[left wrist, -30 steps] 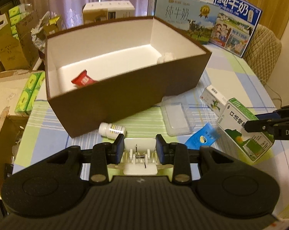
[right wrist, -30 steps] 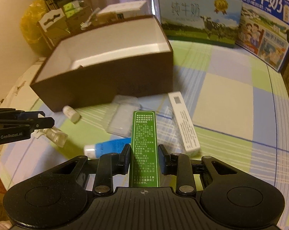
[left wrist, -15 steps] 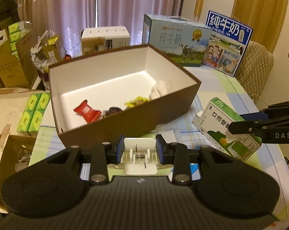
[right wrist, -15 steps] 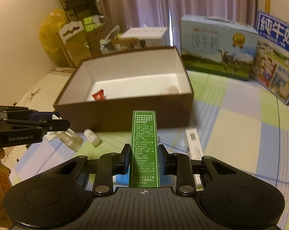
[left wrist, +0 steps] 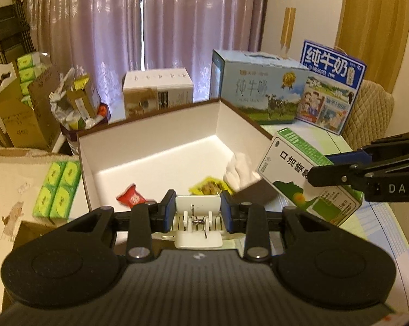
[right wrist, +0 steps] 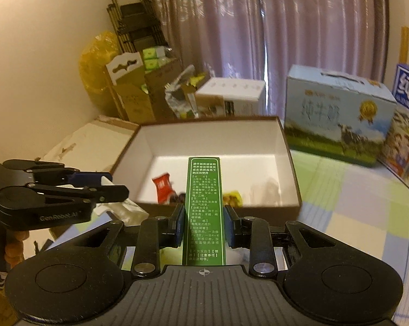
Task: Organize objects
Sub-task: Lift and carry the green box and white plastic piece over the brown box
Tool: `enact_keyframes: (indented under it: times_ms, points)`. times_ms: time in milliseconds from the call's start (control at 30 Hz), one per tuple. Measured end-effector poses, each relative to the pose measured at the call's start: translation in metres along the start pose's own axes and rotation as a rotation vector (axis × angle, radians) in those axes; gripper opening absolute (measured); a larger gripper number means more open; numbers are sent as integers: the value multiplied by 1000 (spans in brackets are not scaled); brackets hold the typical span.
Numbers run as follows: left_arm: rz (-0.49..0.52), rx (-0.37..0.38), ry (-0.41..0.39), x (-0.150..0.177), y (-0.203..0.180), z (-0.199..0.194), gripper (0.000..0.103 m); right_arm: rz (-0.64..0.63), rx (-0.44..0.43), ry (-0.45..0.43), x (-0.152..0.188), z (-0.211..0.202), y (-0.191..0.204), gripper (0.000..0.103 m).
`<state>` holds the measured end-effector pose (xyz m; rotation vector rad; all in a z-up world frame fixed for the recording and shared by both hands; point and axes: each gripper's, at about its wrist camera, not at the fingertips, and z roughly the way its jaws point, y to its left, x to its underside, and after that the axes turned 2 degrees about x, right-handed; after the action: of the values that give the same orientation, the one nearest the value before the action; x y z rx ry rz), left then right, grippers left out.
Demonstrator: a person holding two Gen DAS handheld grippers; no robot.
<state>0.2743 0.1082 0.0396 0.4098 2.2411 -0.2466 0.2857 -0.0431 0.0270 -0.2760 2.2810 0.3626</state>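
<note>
Over the checked table (right wrist: 367, 190), left fingers (left wrist: 167, 212) clamp a white clip (left wrist: 197, 209); right fingers (right wrist: 178, 222) pinch a green carton (right wrist: 204, 209).

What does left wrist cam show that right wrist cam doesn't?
Left wrist only: the white clip end-on between the left gripper pads, the medicine box's white front face, a white wad in the brown box's corner. Right wrist only: the medicine box's green text side, a yellow bag by the wall. Both: the brown box, red candy, yellow packet, milk cartons.
</note>
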Motion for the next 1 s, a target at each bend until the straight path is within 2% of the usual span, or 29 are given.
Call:
enact_keyframes:
  times_ms: [467,633,1000]
  points:
    - [-11,-67,-17,-47,32,46,30,13,-15,-36,-57,53,-1,26]
    - [-27,-85,9,-57,45,71,30,35,-2,-26,-69,83,-4,26]
    - [-67,-113,107,-59,67,134,30,103,16,59,-77,157,-15,26]
